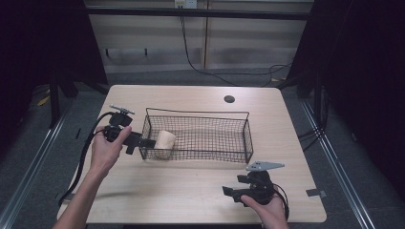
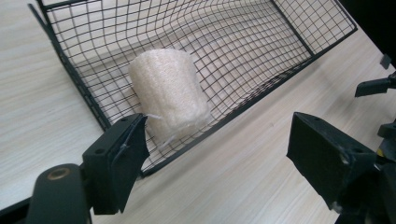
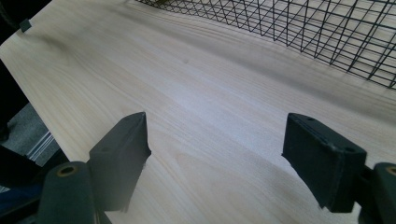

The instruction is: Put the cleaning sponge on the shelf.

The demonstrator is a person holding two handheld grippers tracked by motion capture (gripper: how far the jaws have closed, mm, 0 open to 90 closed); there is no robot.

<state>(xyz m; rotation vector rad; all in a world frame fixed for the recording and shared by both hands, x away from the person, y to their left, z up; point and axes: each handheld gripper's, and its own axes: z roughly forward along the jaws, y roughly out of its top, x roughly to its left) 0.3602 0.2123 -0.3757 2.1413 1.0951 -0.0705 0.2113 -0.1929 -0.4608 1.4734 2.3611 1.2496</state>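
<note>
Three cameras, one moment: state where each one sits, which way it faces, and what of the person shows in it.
High view: fixed above the person's side, facing forward and down on the table; forearms, both hands, left claw and right claw show.
Left gripper view: rides the left claw, looking between its open jaws at the pale foam roll in the wire basket.
Right gripper view: rides the right claw, looking over bare wood toward the basket's mesh wall.
Shared: all three views show the wire basket and the table.
</note>
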